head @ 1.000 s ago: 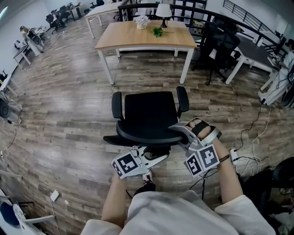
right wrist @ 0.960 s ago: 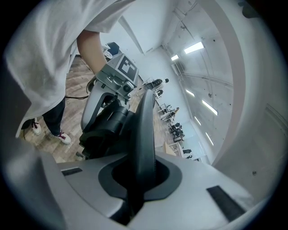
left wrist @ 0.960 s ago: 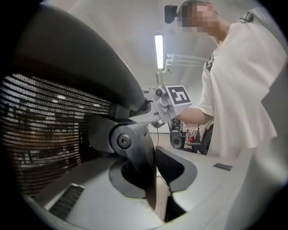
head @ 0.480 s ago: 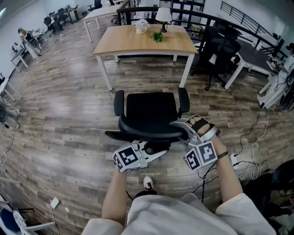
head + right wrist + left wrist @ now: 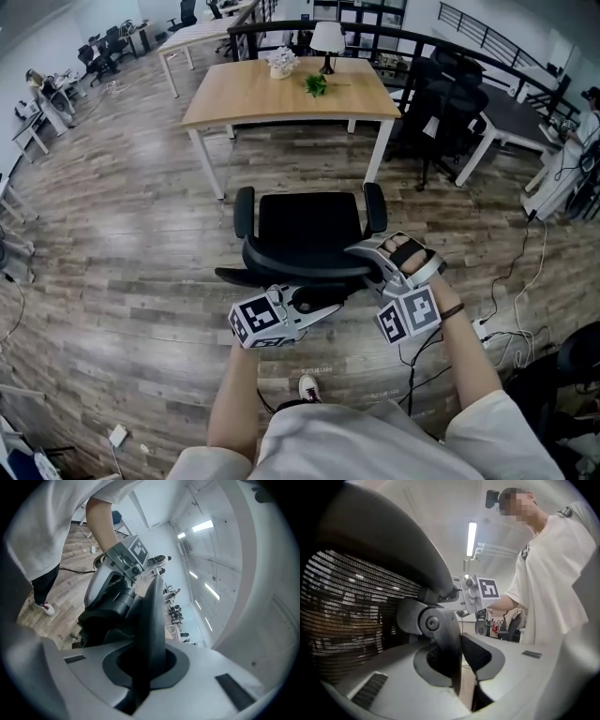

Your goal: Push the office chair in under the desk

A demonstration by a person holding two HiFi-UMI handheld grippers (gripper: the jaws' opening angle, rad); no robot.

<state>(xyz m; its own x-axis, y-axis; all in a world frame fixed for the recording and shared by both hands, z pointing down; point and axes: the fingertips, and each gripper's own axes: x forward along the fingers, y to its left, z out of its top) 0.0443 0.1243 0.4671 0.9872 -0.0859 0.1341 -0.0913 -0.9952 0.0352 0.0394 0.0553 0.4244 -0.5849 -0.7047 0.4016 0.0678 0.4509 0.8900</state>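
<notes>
In the head view a black office chair [image 5: 309, 234] stands on the wood floor, its seat facing a wooden desk [image 5: 253, 103] with white legs. I am behind its backrest. My left gripper [image 5: 328, 305] is low behind the back and is shut on a black strut of the back frame [image 5: 447, 653]; the mesh back [image 5: 347, 602] fills the left of the left gripper view. My right gripper [image 5: 361, 253] is shut on the thin right edge of the backrest [image 5: 152, 611], which runs up between its jaws [image 5: 150, 663].
A lamp [image 5: 328, 39], a small plant [image 5: 317, 86] and a white ornament [image 5: 279, 62] stand on the desk. Other black chairs [image 5: 450, 103] and a white desk [image 5: 516, 112] are at the right. Cables and a power strip [image 5: 487, 323] lie by my right side.
The chair and both grippers have moved forward toward the desk, so the gap between chair and desk is smaller. Both grips look the same.
</notes>
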